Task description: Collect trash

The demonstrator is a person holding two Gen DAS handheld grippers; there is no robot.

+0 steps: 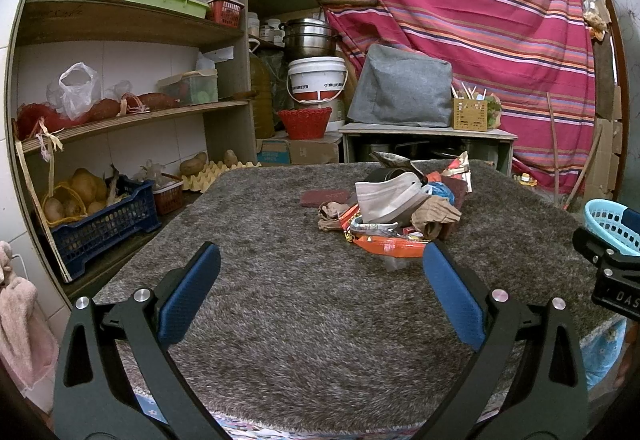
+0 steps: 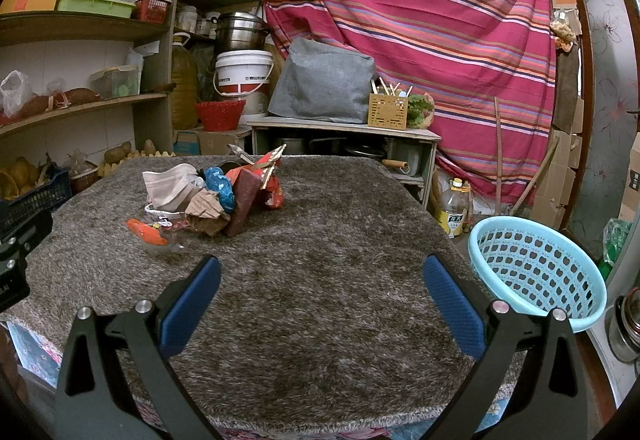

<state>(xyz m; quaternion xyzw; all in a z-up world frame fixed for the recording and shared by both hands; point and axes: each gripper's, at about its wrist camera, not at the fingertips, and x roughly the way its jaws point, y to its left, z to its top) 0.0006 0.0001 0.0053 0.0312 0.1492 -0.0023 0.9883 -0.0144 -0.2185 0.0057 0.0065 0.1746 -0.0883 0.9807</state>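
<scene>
A pile of trash [image 1: 396, 209] lies on the grey shaggy table cover [image 1: 280, 300]: a white face mask [image 1: 384, 197], brown crumpled paper [image 1: 434, 217], an orange wrapper [image 1: 390, 244], blue plastic and red snack bags. The same trash pile [image 2: 208, 199] shows at the left of the right wrist view. My left gripper [image 1: 320, 260] is open, just short of the pile, nothing between its fingers. My right gripper [image 2: 320, 272] is open over bare cover, right of the pile. A light blue perforated basket [image 2: 536, 272] sits at the table's right edge, seen also as the basket [image 1: 612, 224].
Wooden shelves [image 1: 132, 111] with bags, crates and potatoes stand on the left. Behind the table are a white bucket [image 1: 318, 79], a red bowl [image 1: 304, 121], a grey cover [image 1: 404, 91] on a low stand, and a striped red curtain [image 1: 460, 19]. An oil bottle [image 2: 454, 207] stands on the floor.
</scene>
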